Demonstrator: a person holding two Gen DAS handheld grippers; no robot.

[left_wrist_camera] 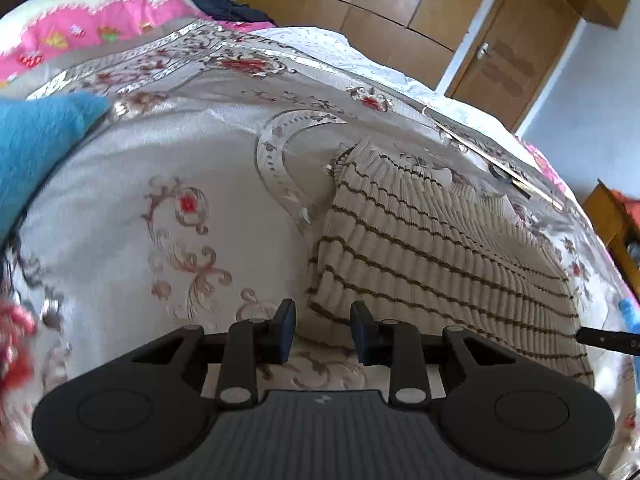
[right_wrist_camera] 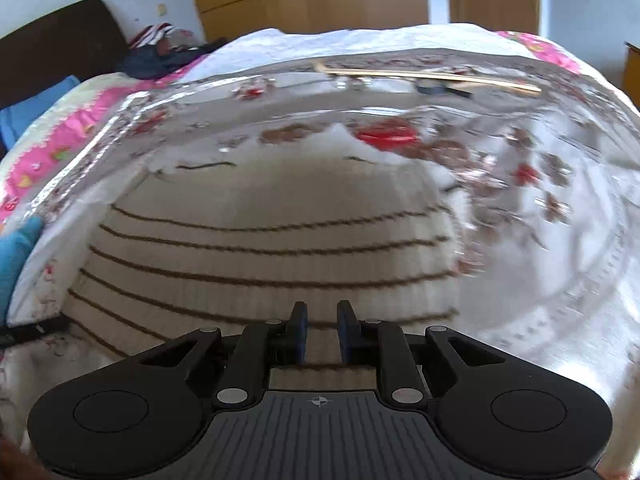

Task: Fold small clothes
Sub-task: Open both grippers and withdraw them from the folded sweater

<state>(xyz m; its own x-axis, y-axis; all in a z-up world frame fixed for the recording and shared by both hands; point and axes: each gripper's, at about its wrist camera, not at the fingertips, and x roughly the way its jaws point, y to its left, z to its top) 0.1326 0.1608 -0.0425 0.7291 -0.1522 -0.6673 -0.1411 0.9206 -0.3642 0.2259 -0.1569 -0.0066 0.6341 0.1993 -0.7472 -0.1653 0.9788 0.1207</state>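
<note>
A cream ribbed knit garment with thin brown wavy stripes (left_wrist_camera: pixel 432 248) lies flat on the bed. My left gripper (left_wrist_camera: pixel 323 330) is open and empty, just above the garment's near left corner. In the right wrist view the same garment (right_wrist_camera: pixel 272 256) fills the middle. My right gripper (right_wrist_camera: pixel 322 330) is open with a narrow gap and empty, hovering over the garment's near edge. The right view is motion-blurred on its right side.
The bed has a shiny white cover with red floral embroidery (left_wrist_camera: pixel 192 216). A blue cloth (left_wrist_camera: pixel 36 152) lies at the left. A pink quilt (left_wrist_camera: pixel 100 28) and dark clothes (left_wrist_camera: pixel 216 0) sit at the back. A wooden stick (right_wrist_camera: pixel 432 76) lies across the far side.
</note>
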